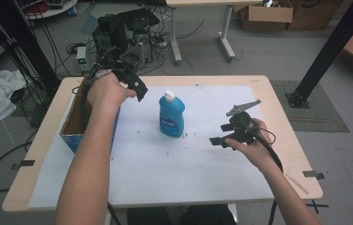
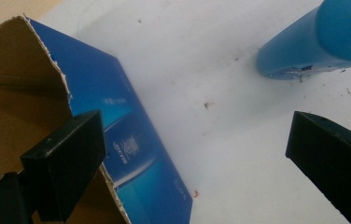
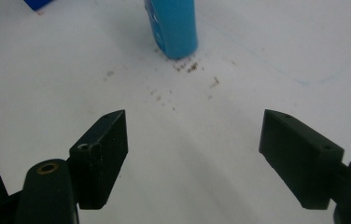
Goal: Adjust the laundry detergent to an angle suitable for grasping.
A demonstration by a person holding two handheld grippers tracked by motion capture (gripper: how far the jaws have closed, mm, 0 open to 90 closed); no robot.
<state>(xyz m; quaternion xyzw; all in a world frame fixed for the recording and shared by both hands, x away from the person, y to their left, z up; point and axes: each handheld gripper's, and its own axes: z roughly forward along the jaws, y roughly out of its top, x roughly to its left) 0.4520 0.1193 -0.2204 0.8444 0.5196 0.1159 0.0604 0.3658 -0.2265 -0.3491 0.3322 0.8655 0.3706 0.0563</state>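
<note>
1. On the counter (image 1: 278,93), a white sheet (image 1: 174,168) covers most of the top. A blue bottle (image 1: 171,115) with a white cap stands upright near its middle, between the two hands and touched by neither.
2. At the sheet's left edge sits an open blue cardboard box (image 1: 73,126), brown inside.
3. From the high view, the left tongs (image 1: 140,91) are held above the box's far end, and the right tongs (image 1: 218,140) hover low over the sheet, near the bottle's right side.
4. The left gripper view shows what the high view cannot: the box's torn cardboard rim (image 2: 61,74) and pale printing on its blue wall (image 2: 127,147), too blurred to read. The bottle (image 2: 313,46) is cut off at the top right corner.
5. The right gripper view shows brown specks (image 3: 187,67) scattered on the sheet around the bottle's base (image 3: 173,28); the bottle's top is cut off.
6. The bottle's label has white lettering in the high view, too small to make out.
7. Both pairs of tongs stand wide apart with nothing between them.
8. Beyond the counter, the floor holds tangled cables and cardboard boxes.
</note>
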